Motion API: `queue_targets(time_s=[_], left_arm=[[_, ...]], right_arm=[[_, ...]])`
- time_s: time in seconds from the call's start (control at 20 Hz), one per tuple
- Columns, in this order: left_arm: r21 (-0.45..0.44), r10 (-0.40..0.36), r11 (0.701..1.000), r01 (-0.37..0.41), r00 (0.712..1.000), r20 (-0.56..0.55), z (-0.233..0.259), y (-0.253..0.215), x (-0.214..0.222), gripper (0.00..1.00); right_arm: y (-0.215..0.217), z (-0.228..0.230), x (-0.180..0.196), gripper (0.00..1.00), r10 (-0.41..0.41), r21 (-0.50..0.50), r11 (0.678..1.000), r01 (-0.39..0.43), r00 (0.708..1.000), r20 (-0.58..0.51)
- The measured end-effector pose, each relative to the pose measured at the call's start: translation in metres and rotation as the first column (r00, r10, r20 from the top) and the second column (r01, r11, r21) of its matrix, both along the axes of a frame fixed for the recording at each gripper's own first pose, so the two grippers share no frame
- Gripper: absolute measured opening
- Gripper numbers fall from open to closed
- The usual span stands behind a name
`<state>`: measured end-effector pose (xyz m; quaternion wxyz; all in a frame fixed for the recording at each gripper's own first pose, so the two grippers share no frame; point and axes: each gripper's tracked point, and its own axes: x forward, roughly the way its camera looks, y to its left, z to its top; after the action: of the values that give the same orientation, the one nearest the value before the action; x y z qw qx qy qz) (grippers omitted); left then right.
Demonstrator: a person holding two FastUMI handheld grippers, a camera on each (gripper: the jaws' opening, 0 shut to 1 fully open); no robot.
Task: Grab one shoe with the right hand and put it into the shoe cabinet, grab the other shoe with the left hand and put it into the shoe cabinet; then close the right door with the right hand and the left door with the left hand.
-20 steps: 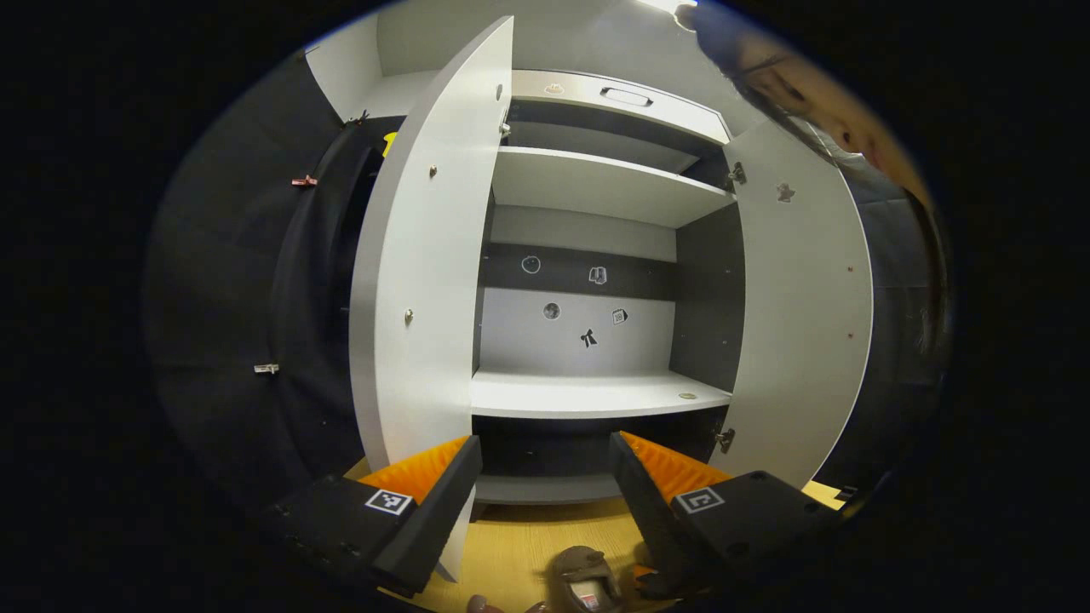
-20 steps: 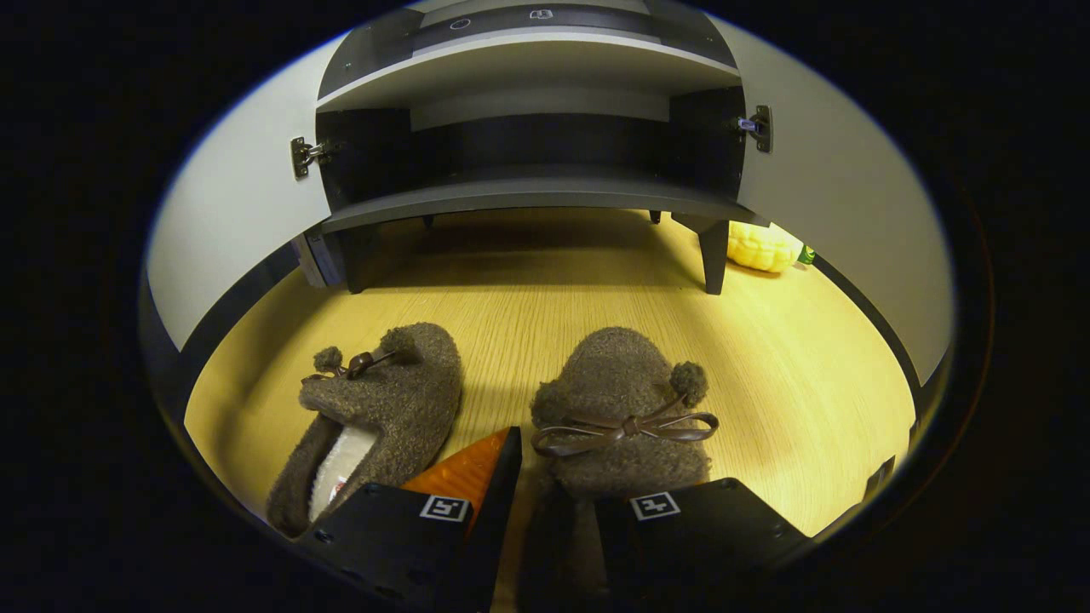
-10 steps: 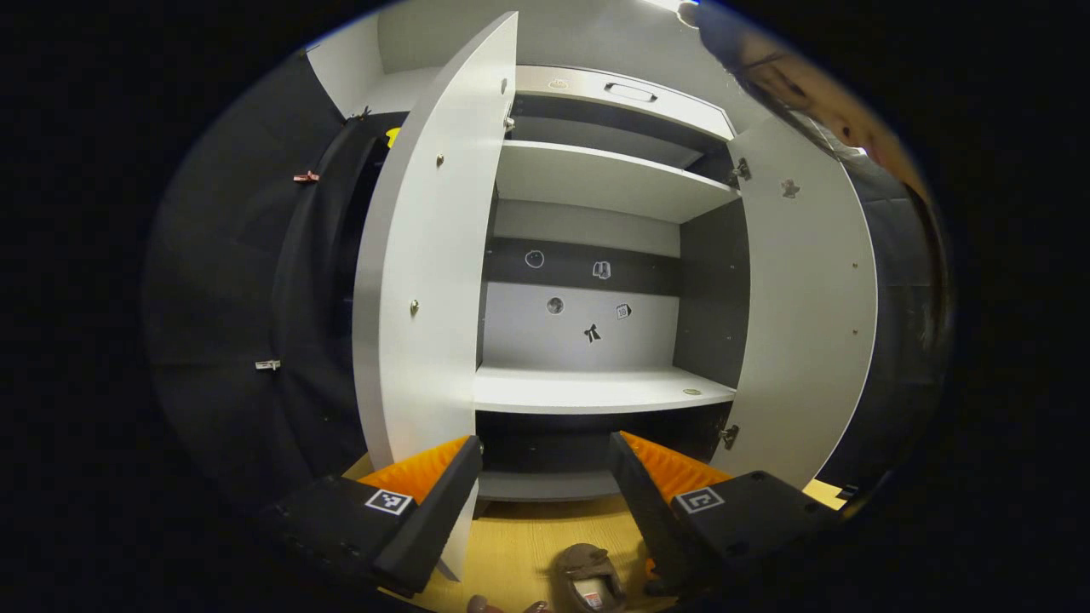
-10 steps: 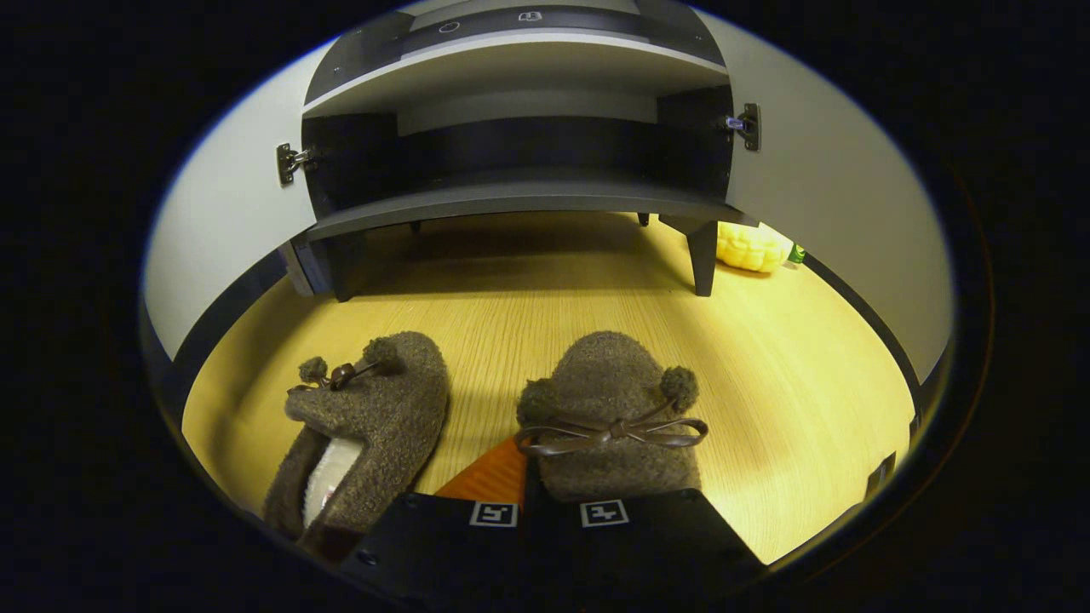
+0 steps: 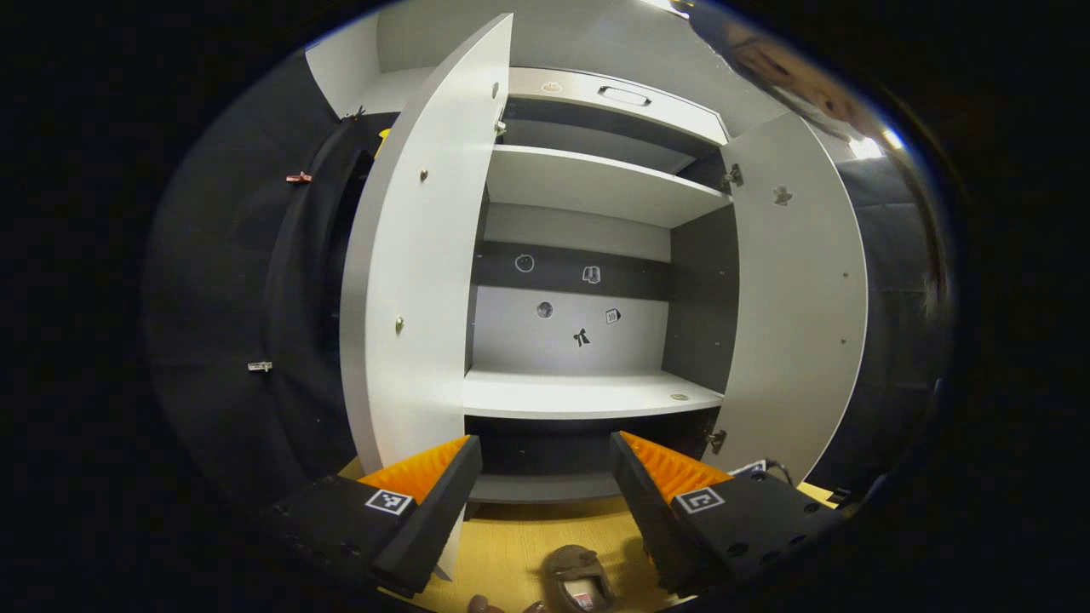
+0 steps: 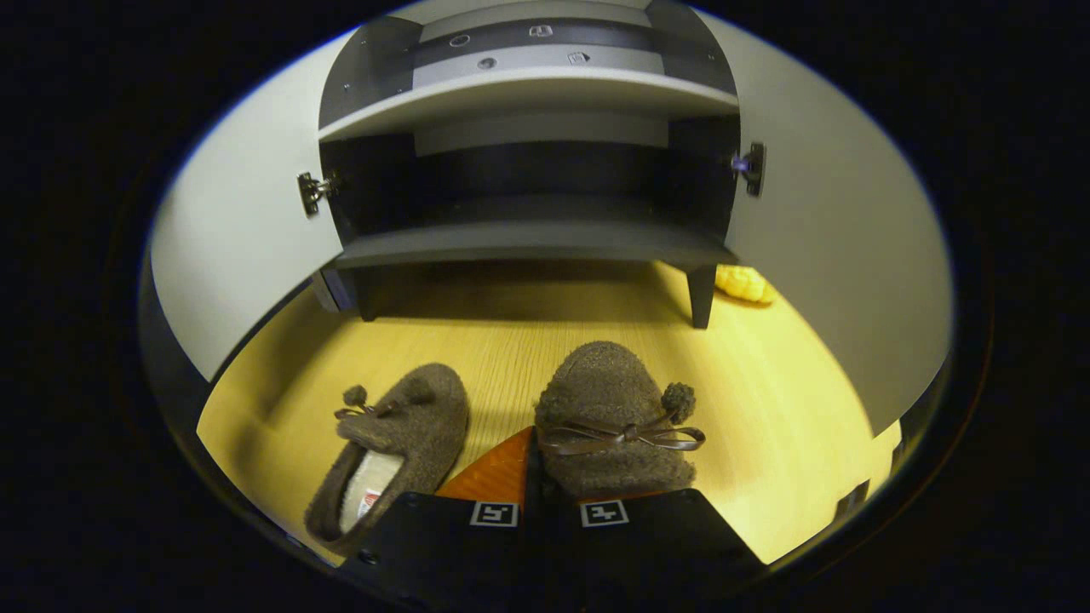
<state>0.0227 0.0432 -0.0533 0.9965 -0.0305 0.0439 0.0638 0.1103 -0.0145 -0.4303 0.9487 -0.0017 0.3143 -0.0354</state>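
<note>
Task is at its first step. In the right gripper view, the right gripper [image 6: 535, 494] has its fingers drawn together on the rear edge of the right-hand shoe [image 6: 611, 421], which appears just lifted off the wooden floor [image 6: 792, 409], though contact cannot be confirmed. The second shoe [image 6: 392, 443] lies on the floor beside it, ungrasped. The left gripper [image 5: 545, 477] stands wide open and empty, facing the shoe cabinet [image 5: 588, 396]. The shelves hold no shoe. Left door [image 5: 417, 281] and right door [image 5: 796, 298] both stand open. Remaining: both placements, both door closings.
</note>
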Motion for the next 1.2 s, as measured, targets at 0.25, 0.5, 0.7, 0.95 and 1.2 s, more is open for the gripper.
queue_targets(time_s=[0.25,0.5,0.7,0.95,1.2], left_arm=[[-0.036,-0.033,0.999,0.033,0.999,-0.012,0.009,-0.014,-0.017,0.96],[-0.045,-0.069,0.997,0.069,0.998,0.004,0.024,-0.025,-0.027,0.96],[-0.049,-0.086,0.995,0.086,0.996,0.008,0.03,-0.029,-0.028,0.96],[-0.084,-0.104,0.991,0.105,0.994,0.017,0.037,-0.034,-0.026,0.96],[-0.075,-0.076,0.994,0.074,0.997,-0.017,0.033,-0.029,-0.025,0.96]], right_arm=[[0.007,0.123,0.031,0.12,0.038,-0.003,0.999,-0.038,0.987,0.155],[0.015,0.223,0.067,0.12,0.056,-0.018,0.998,-0.053,0.962,0.269],[0.006,0.279,0.109,0.12,0.058,-0.065,0.997,-0.039,0.942,0.33],[-0.012,0.328,0.178,0.12,0.029,-0.062,0.998,-0.008,0.935,0.355],[-0.019,0.33,0.251,0.12,0.008,-0.004,1.0,-0.007,0.956,0.292]])
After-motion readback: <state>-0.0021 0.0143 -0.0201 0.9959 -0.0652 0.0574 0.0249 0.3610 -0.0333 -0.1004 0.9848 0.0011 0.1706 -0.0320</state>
